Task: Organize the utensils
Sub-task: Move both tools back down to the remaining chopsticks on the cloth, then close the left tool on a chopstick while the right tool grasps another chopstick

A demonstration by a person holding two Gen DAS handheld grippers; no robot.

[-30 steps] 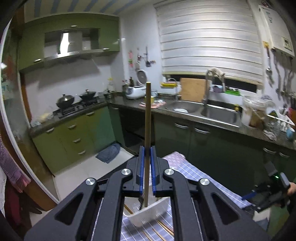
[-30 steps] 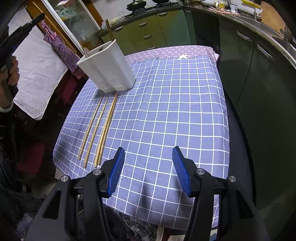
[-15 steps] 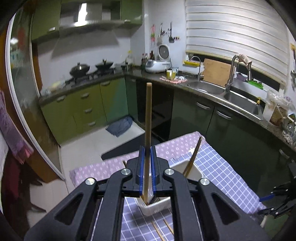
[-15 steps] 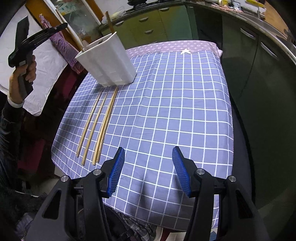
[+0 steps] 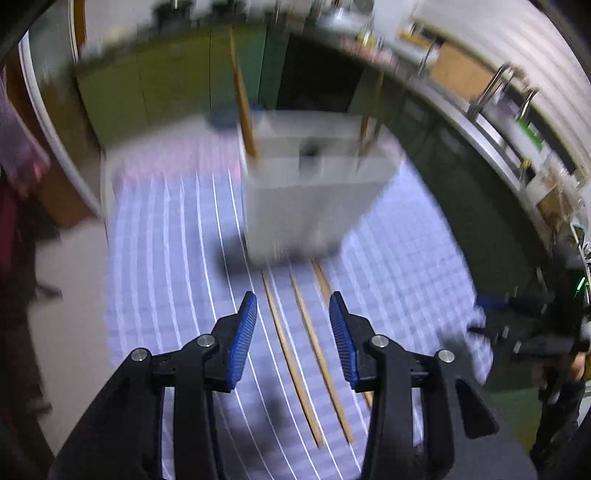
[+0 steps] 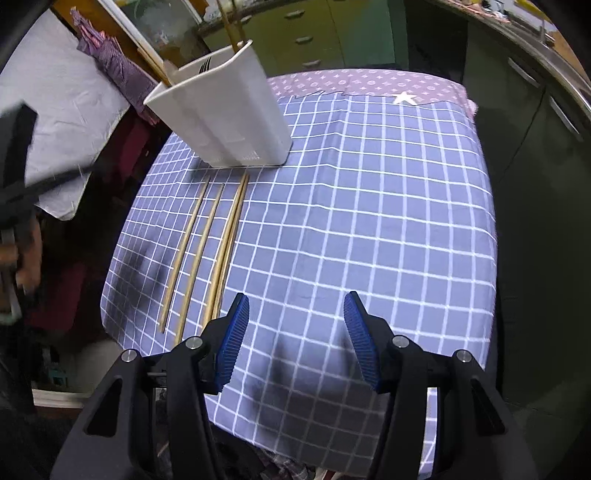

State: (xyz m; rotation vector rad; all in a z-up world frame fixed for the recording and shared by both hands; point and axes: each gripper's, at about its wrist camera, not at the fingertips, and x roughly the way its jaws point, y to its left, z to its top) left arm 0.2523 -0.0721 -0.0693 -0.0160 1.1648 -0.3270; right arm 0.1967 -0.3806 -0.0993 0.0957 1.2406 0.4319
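A white utensil holder [image 5: 306, 192] [image 6: 221, 118] stands at the far end of a blue checked tablecloth [image 6: 369, 221]. Chopsticks [image 5: 243, 110] lean upright inside it, and fork tines [image 6: 205, 66] show at its rim. Several loose chopsticks [image 6: 201, 254] [image 5: 291, 350] lie side by side on the cloth in front of it. My left gripper [image 5: 291, 306] hangs above those loose chopsticks, its jaws opening with nothing between the pads. My right gripper [image 6: 296, 299] stands open and empty over the cloth's near edge, just right of the chopsticks. The left wrist view is blurred by motion.
Green kitchen cabinets [image 6: 303, 29] and a dark counter with a sink [image 5: 491, 122] surround the table. A white cloth [image 6: 55, 122] hangs past the table's left side. A hand with the other gripper [image 6: 18, 192] blurs at the left edge.
My left gripper let go of the upright chopstick, which now stands in the holder, and tipped down over the loose chopsticks with jaws apart. My right gripper drifted left toward the chopsticks.
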